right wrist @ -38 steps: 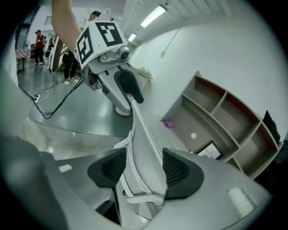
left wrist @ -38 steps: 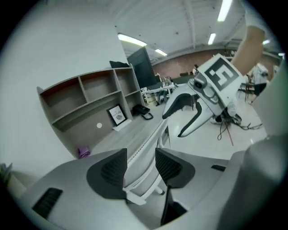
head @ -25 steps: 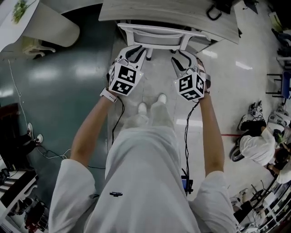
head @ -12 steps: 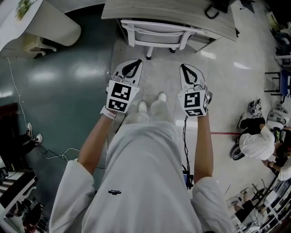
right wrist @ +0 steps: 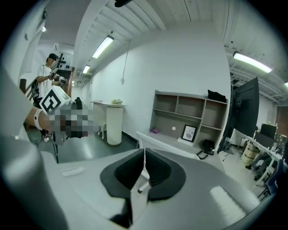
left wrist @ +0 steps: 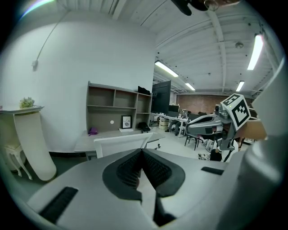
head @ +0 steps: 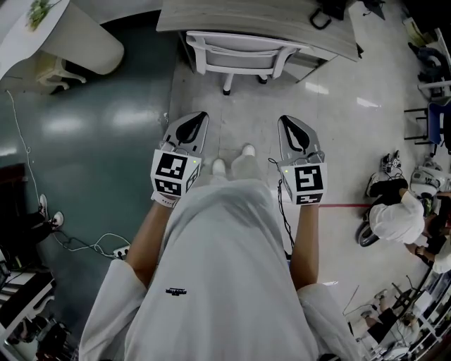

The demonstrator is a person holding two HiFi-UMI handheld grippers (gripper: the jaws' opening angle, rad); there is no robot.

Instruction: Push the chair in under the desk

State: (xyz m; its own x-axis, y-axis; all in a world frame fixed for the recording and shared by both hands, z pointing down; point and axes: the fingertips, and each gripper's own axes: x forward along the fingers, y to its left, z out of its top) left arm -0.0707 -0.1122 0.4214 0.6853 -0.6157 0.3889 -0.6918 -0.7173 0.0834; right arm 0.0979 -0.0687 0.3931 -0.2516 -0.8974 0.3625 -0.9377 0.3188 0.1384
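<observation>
Withdrawn from the chair (head: 236, 53), left gripper (head: 199, 117) and right gripper (head: 286, 121) are both closed, empty. Only gripper views show the shelf unit (left wrist: 119, 108). Chair faces in under the desk (head: 254, 17), backrest along its edge.

Shelf unit (left wrist: 119, 108) against wall; framed picture (left wrist: 126, 121) below cubbies; person (head: 398, 222) seated at right.

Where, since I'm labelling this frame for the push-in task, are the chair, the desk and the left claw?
chair (head: 239, 55): head view, on its backrest.
desk (head: 254, 17): head view, on the bare top near the front edge.
left claw (head: 200, 117): head view, at its shut tips.
</observation>
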